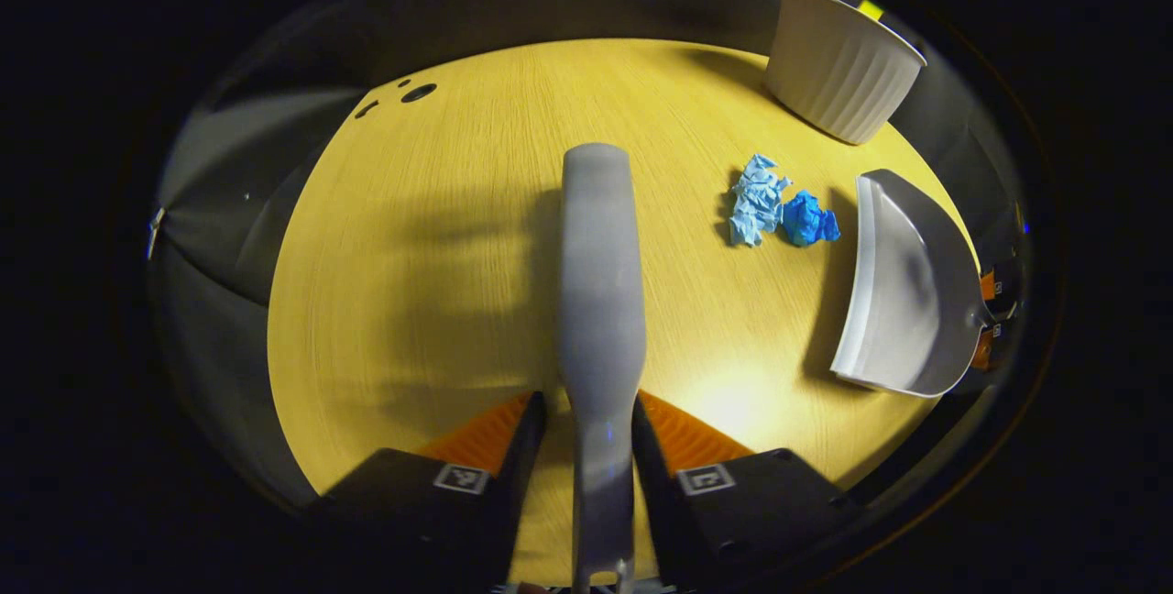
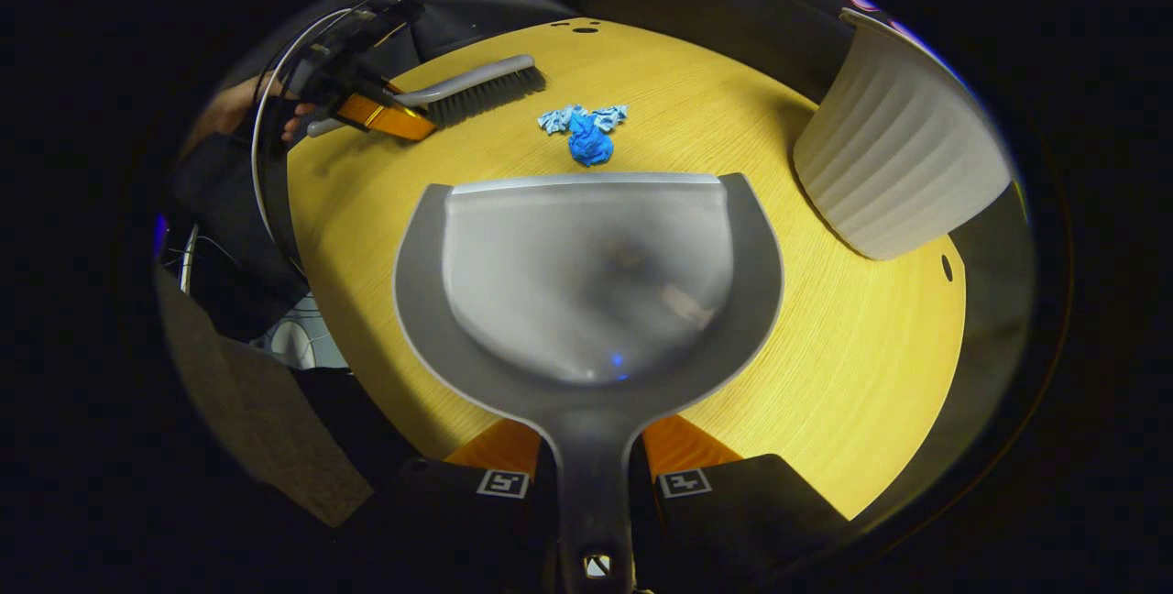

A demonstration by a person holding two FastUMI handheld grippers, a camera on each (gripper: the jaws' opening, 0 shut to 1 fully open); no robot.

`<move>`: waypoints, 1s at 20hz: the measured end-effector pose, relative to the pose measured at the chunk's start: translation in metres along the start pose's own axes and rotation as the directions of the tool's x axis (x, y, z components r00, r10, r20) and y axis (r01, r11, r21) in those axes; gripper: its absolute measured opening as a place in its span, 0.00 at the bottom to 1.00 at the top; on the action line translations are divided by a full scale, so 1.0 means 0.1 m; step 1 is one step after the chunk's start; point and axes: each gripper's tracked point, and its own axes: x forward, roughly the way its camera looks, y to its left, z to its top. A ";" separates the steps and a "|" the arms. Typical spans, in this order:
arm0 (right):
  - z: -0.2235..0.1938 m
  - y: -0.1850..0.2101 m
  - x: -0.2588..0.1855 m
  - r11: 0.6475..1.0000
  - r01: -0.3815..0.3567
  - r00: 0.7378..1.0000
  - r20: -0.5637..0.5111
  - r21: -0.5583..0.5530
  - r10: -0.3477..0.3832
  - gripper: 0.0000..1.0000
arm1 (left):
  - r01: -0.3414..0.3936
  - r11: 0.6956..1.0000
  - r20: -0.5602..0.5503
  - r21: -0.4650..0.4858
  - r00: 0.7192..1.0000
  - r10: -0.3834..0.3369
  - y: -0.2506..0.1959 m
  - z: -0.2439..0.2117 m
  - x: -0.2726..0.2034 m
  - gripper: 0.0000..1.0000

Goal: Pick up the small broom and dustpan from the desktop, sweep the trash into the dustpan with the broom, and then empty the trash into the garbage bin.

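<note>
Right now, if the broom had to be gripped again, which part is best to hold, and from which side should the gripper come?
Probably the narrow grey handle of the broom, taken from its free end along its length, where the left gripper holds it now. The handle is slim and fits between the fingers; the bristle head is wide and soft, and it must stay free to sweep the blue paper.

No readable text; only square coded markers (image 1: pixel 461 478) on the fingers (image 1: pixel 431 502).
</note>
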 end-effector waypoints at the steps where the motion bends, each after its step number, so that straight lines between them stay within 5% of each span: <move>1: 0.00 0.00 0.00 1.000 -0.005 1.000 -0.003 0.001 0.005 0.36 | -0.001 1.000 -0.012 0.016 1.000 0.002 -0.01 0.01 -0.01 0.33; 13: 0.02 -0.06 0.09 0.999 -0.036 0.993 -0.112 0.033 0.039 0.36 | 0.057 0.981 -0.022 0.185 0.998 -0.054 -0.46 0.44 0.04 0.28; 20: 0.14 -0.06 0.10 0.999 -0.032 0.994 -0.105 0.009 0.032 0.36 | 0.197 0.942 -0.064 0.271 0.980 -0.186 -0.84 0.47 0.10 0.28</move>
